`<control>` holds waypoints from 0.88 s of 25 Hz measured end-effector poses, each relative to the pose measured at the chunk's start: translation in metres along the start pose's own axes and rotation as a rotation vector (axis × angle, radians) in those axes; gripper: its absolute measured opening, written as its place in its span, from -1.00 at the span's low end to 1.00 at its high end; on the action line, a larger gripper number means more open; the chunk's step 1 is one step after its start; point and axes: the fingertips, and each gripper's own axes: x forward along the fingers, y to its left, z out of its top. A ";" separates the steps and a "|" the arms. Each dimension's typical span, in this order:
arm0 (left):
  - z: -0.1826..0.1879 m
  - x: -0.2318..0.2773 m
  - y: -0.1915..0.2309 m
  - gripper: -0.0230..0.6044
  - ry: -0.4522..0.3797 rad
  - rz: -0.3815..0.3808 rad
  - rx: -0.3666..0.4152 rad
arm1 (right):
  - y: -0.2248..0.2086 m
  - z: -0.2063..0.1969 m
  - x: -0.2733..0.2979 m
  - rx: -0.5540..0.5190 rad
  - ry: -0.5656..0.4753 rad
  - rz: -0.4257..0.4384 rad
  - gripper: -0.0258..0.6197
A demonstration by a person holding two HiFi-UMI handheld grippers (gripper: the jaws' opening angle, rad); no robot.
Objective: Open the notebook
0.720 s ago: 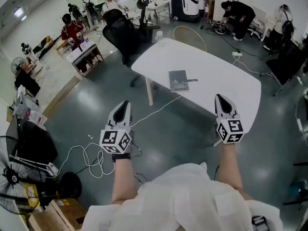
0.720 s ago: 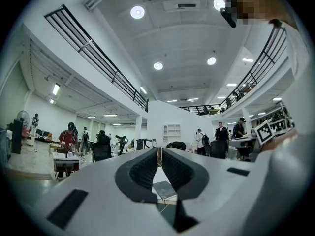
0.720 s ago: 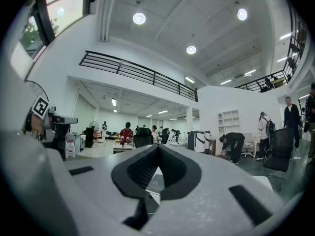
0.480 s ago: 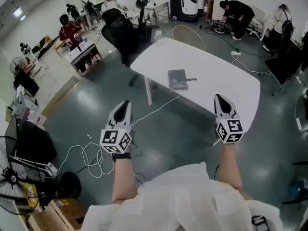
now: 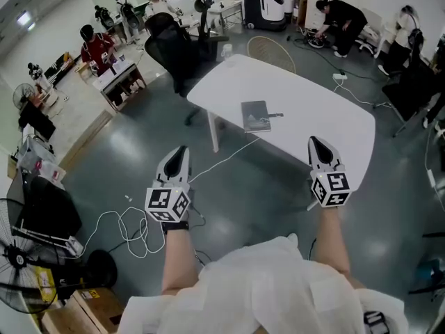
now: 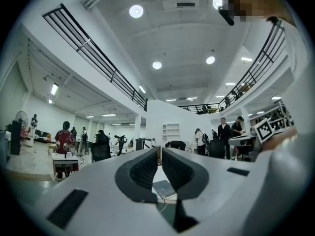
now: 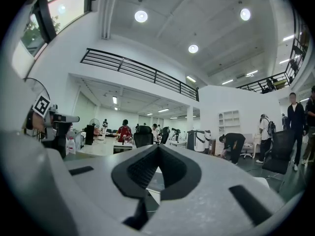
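A closed grey notebook (image 5: 256,115) lies flat near the middle of the white table (image 5: 306,103), with a pen (image 5: 276,115) just to its right. Both grippers hover over the floor, short of the table's near edge and well apart from the notebook. My left gripper (image 5: 181,149) is shut, its tips meeting with nothing between them; in the left gripper view (image 6: 159,150) the notebook (image 6: 165,188) shows below the jaws. My right gripper (image 5: 313,140) is shut and empty too, close to the table's front right edge; its jaws (image 7: 158,146) meet at a point.
A black office chair (image 5: 177,47) stands behind the table's far left corner. White cable (image 5: 132,228) loops over the floor by my left gripper and runs up to the table. A fan (image 5: 21,256) and boxes fill the lower left. Several people work in the background.
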 end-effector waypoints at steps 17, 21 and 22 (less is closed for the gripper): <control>-0.003 0.008 -0.002 -0.84 0.003 -0.026 0.003 | 0.011 0.008 0.003 -0.041 -0.043 0.027 -0.91; -0.005 0.009 -0.002 -0.84 0.006 -0.034 0.004 | 0.014 0.005 0.004 -0.046 -0.038 0.029 -0.91; -0.005 0.009 -0.001 -0.84 0.007 -0.034 0.004 | 0.015 0.005 0.004 -0.047 -0.037 0.029 -0.91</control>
